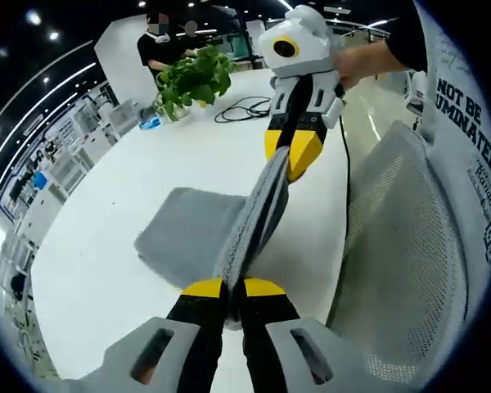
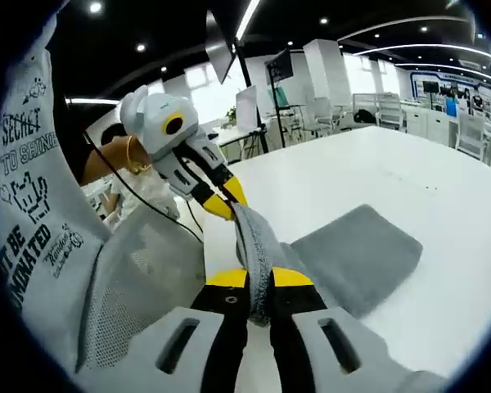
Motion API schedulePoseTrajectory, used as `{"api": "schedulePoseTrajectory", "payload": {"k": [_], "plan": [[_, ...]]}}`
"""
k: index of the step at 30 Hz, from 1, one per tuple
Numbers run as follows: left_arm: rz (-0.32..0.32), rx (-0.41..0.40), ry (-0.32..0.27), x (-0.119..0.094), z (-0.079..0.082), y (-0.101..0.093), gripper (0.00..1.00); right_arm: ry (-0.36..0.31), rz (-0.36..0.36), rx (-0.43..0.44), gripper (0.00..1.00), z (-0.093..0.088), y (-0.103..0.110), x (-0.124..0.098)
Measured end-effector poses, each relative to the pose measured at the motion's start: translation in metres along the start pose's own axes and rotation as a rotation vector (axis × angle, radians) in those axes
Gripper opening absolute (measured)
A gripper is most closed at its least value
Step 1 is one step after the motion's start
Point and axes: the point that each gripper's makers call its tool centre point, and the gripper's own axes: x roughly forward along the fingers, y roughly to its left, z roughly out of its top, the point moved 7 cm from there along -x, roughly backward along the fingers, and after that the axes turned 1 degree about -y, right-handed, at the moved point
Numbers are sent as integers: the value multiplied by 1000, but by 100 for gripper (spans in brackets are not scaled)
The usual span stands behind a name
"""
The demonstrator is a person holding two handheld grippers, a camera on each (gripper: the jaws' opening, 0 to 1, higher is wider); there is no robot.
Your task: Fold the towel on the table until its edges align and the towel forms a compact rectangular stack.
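A grey towel [image 1: 188,229] lies partly flat on the white table [image 1: 106,180], with its near edge lifted and pulled taut between both grippers. In the left gripper view my left gripper [image 1: 233,288] is shut on one end of that edge. My right gripper [image 1: 293,151] is shut on the other end, farther off. In the right gripper view my right gripper [image 2: 259,280] clamps the bunched towel [image 2: 360,246], and my left gripper [image 2: 227,201] holds it beyond, near the edge of the table [image 2: 352,172].
A grey mesh chair [image 1: 401,246] stands right beside the table's edge, and it is also in the right gripper view [image 2: 139,286]. A potted plant [image 1: 192,78] and a black cable [image 1: 245,108] sit at the far end. A person's printed shirt [image 2: 33,213] is close by.
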Motion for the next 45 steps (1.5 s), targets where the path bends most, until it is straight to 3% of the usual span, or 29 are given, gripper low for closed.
{"api": "schedulePoseTrajectory", "payload": {"k": [8, 14, 19, 26, 30, 33, 45], "plan": [[46, -4, -46, 8, 14, 34, 6, -65, -6, 72, 5, 25, -21, 1], [88, -50, -101, 19, 19, 57, 6, -166, -8, 235, 4, 40, -43, 1], [111, -64, -121, 31, 24, 72, 6, -211, -15, 303, 4, 44, -63, 4], [126, -124, -143, 54, 25, 90, 6, -251, -41, 392, 4, 39, -94, 10], [180, -193, -167, 69, 22, 98, 6, -263, -60, 420, 5, 35, -112, 18], [194, -224, -186, 84, 16, 101, 7, -245, -134, 406, 5, 27, -131, 23], [233, -198, -128, 128, 0, 116, 7, -205, -177, 434, 5, 7, -165, 42]]}}
